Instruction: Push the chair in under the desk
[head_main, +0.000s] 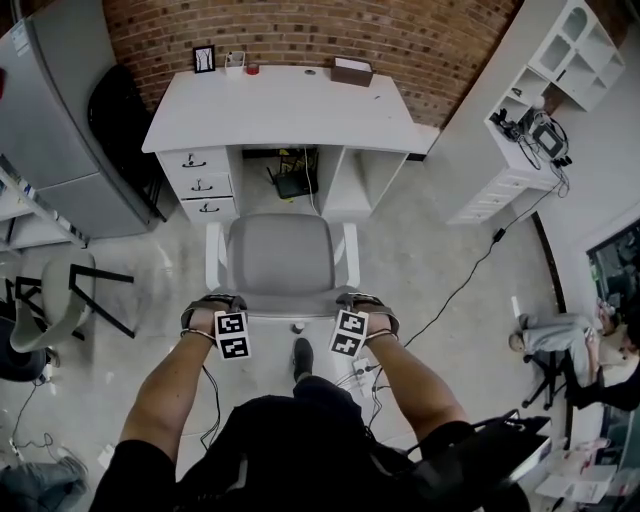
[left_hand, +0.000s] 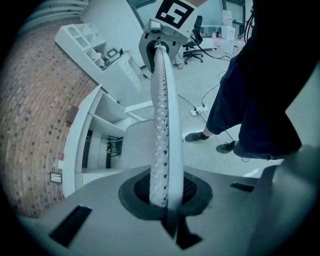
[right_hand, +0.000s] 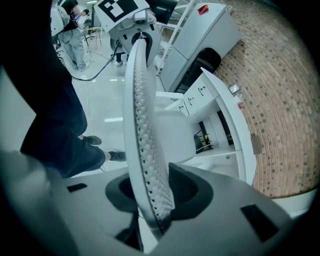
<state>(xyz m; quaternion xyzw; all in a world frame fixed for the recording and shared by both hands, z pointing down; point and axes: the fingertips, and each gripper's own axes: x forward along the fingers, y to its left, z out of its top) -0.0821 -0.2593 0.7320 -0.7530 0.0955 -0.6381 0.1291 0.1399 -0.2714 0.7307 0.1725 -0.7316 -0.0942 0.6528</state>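
Left gripper (head_main: 215, 308), right gripper (head_main: 365, 306) clamping chair (head_main: 280, 255), white desk (head_main: 285, 105), brick wall (head_main: 300, 30), pale floor (head_main: 440, 250)

The chair (head_main: 280, 250) has a seat of grey, matt cloth and smooth white plastic arms. Its back rim, seen in both gripper views, is smooth white plastic edged with a pale, bumpy mesh pierced by rows of small holes. The left tongs (left_hand: 165, 200) and right tongs (right_hand: 157, 207) have smooth, matt grey plastic bodies with dark, matt mouths. At 12 o'clock the counter (head_main: 290, 110) is white, smooth and matt; its drawer pulls (head_main: 200, 184) look like dark metal. The wall (head_main: 400, 40) behind is rough red-brown brick. The floor (head_main: 440, 260) is pale, smooth and faintly glossy.
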